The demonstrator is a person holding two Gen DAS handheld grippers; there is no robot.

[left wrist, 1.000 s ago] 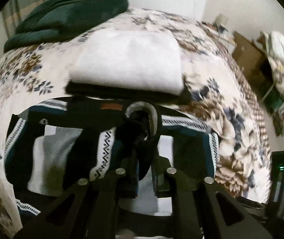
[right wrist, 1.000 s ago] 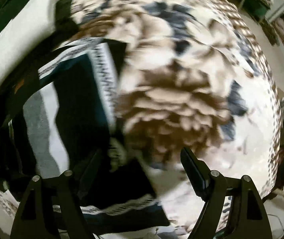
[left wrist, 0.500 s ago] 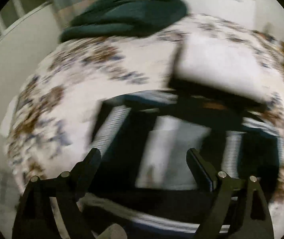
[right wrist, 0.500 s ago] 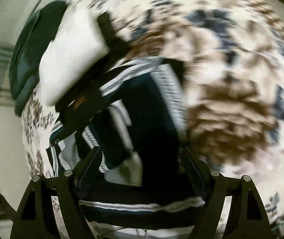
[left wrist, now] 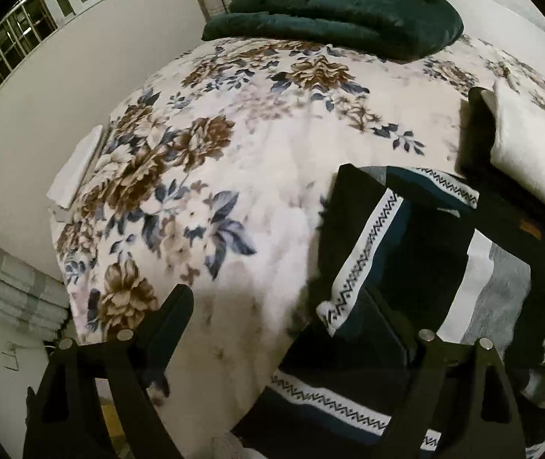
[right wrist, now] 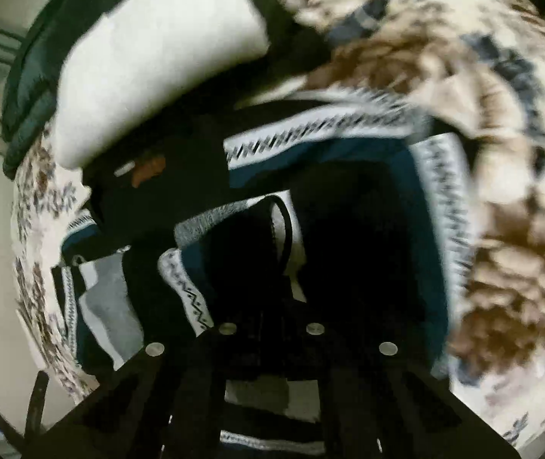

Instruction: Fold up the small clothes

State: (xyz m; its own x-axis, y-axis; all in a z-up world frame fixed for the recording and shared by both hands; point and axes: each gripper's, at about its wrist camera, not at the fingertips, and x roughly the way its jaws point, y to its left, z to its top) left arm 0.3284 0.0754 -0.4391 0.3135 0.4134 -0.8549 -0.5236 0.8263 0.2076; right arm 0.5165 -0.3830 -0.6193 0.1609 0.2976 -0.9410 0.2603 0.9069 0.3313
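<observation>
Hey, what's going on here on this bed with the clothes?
A person with a hand-held gripper in each hand is folding a dark striped sweater with white zigzag bands on a floral bedspread. The right hand-held gripper is shut on a fold of the sweater. The left hand-held gripper is open over the sweater's left edge, holding nothing. A folded white garment lies on a dark one just beyond, and a dark green blanket sits at the far end.

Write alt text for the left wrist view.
The open left claw hangs over a floral bedspread, one finger over the edge of a dark striped garment. A dark green blanket lies behind.
</observation>
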